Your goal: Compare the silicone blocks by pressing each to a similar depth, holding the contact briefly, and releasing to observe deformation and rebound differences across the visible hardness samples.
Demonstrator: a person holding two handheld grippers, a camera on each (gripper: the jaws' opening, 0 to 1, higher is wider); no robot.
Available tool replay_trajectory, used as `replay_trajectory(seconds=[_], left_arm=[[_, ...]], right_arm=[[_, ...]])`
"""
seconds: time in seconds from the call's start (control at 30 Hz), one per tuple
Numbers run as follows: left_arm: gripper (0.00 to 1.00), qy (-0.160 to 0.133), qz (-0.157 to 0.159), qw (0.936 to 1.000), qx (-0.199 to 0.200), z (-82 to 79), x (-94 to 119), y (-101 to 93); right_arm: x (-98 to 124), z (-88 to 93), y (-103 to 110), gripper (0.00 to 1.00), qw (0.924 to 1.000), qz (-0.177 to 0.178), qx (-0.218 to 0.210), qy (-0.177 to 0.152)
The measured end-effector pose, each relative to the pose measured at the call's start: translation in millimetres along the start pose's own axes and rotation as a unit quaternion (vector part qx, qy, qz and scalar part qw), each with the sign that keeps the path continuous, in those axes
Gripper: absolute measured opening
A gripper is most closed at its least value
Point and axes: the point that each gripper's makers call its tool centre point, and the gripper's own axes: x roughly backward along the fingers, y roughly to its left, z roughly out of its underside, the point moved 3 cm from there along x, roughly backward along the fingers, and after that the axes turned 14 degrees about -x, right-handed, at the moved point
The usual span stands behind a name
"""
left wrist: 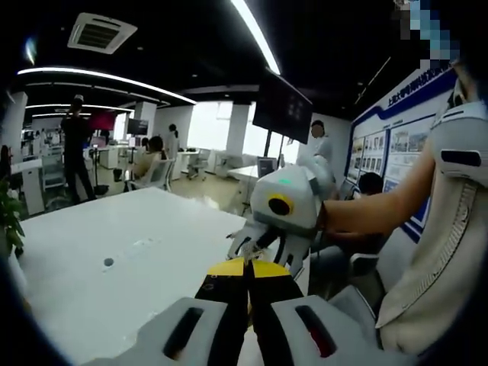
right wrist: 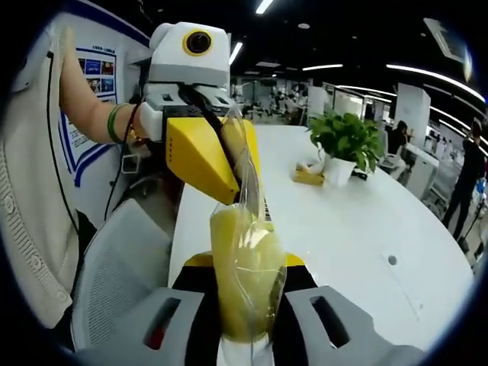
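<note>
Two grippers' jaws pinching one clear bag [right wrist: 245,252], open white table [right wrist: 343,221] beyond

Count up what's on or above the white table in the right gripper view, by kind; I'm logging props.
hand-held gripper: 2 (left hand-held gripper, right hand-held gripper)
clear bag with yellow contents: 1
potted plant: 1
small yellow item beside the pot: 1
Total: 5
</note>
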Motion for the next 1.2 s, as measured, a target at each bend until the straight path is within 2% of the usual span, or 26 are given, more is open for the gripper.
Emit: replay_trajectory(seconds=[0.47,0.77,1.2], left_arm=[[0.00,-0.011,0.010,0.9997,-0.021,-3.6,5.7,0.1],[0.00,-0.036,0.011,0.9991,-0.020,-8.1,10.4,-5.8],[0.00,-0.031,0.009,0.9989,-0.034,-7.7,12.6,-8.7]], right_arm=[[3.7,-1.8,6.8,0.13,0.9999,0.007,0.008,0.011],[4.6,-7.0,14.9,0.13,1.0000,-0.007,-0.003,0.003],[3.0,-6.2,18.7,0.14,0.9999,-0.011,0.002,0.010]])
